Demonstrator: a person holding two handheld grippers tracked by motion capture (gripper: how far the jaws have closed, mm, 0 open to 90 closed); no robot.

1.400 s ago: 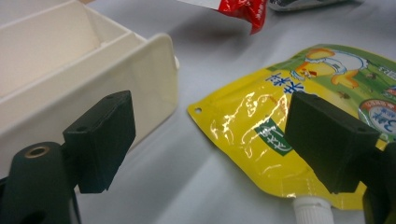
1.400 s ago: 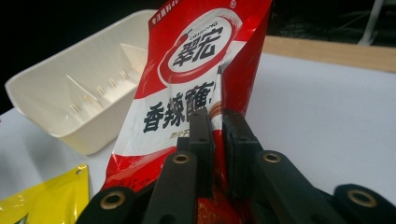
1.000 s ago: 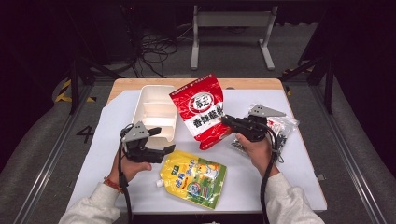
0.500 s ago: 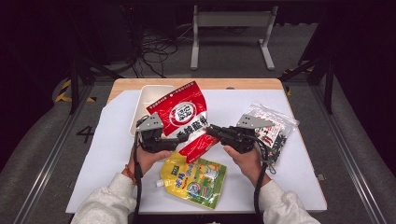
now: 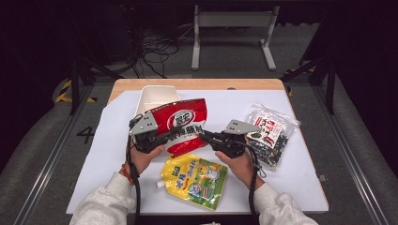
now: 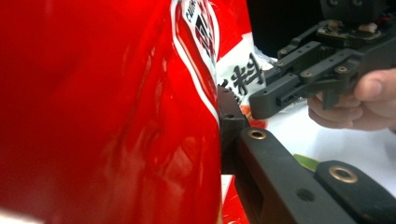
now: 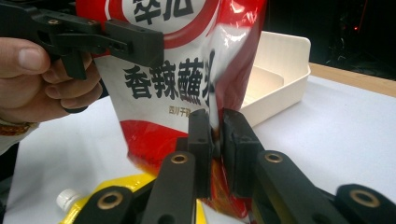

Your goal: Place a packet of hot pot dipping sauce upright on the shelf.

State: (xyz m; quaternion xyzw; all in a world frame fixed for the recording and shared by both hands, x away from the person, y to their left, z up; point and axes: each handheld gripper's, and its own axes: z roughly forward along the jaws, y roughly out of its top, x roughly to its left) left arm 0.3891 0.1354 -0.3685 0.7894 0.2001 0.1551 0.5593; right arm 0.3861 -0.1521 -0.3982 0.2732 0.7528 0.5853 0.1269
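Note:
A red snack bag with white lettering hangs above the table between both grippers. My left gripper has just been closing and is now shut on the bag's left side; in the left gripper view the red bag is pressed against the one jaw in sight. My right gripper is shut on the bag's lower right edge, and in the right gripper view its pads pinch the foil. The left gripper clamps the bag higher up there.
A white divided tray stands behind the bag at the table's back left. A yellow spout pouch lies flat near the front edge. A clear packet of dark dried food lies to the right, close to the right hand.
The right gripper carried the red bag to the left, toward the tray. The left gripper came up from the table to the bag's left side and closed on it.

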